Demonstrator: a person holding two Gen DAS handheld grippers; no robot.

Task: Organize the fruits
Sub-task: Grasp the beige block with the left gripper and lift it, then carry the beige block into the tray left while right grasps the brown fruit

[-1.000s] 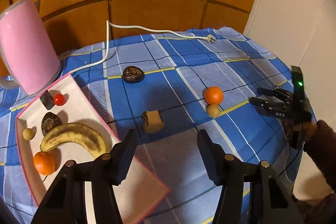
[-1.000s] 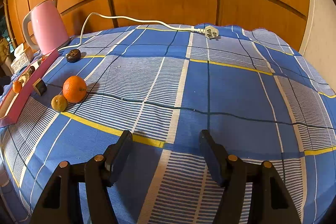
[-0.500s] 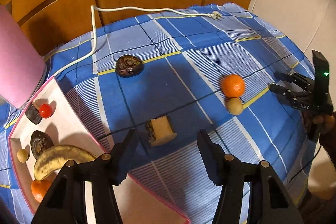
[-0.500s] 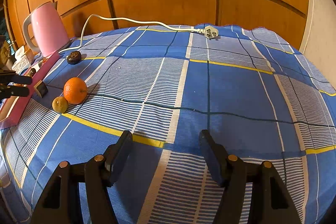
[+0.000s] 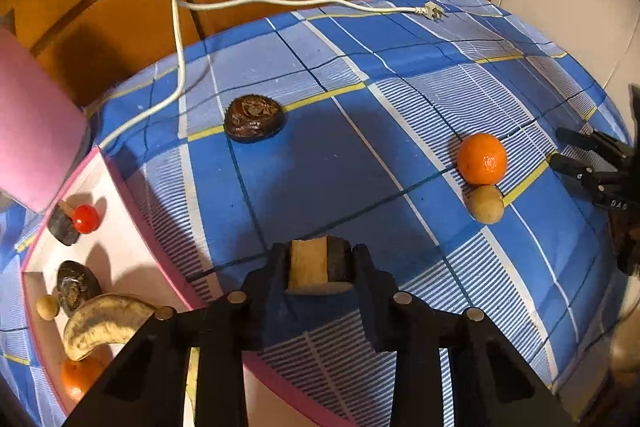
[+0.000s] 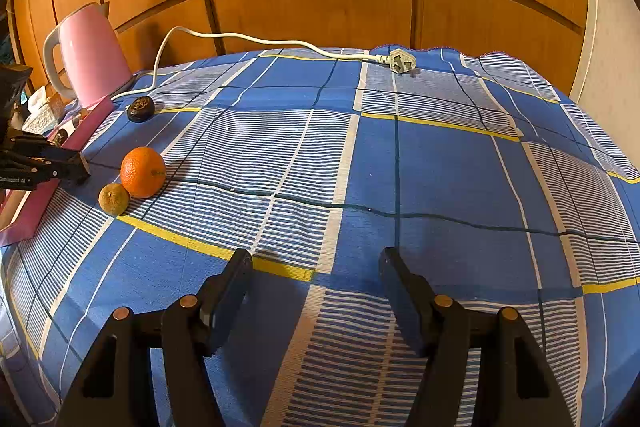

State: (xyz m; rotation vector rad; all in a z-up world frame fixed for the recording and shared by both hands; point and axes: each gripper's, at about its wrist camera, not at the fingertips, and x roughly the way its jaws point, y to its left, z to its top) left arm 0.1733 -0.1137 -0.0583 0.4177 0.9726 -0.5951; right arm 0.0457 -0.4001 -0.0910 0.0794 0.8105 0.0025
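My left gripper [image 5: 320,253] is closing, and its pads press both sides of a tan, dark-skinned fruit chunk [image 5: 308,263] on the blue checked cloth. To its left lies a pink-rimmed white tray [image 5: 120,239] holding a spotted banana [image 5: 104,323], an orange [image 5: 78,373], a red cherry tomato [image 5: 85,219] and a dark wrinkled fruit [image 5: 76,287]. Loose on the cloth are an orange [image 5: 482,159], a small yellowish fruit [image 5: 485,204] touching it, and another dark wrinkled fruit [image 5: 254,117]. My right gripper [image 6: 315,259] stands open over bare cloth, apart from the fruits.
A pink kettle [image 6: 92,63] stands at the back left beside the tray. Its white cable [image 5: 280,3] runs along the far edge to a plug [image 6: 400,61]. Wooden panels rise behind the table, and a white wall flanks its right side.
My left gripper came down and forward over the fruit chunk, and its jaws closed onto it. The right gripper kept still.
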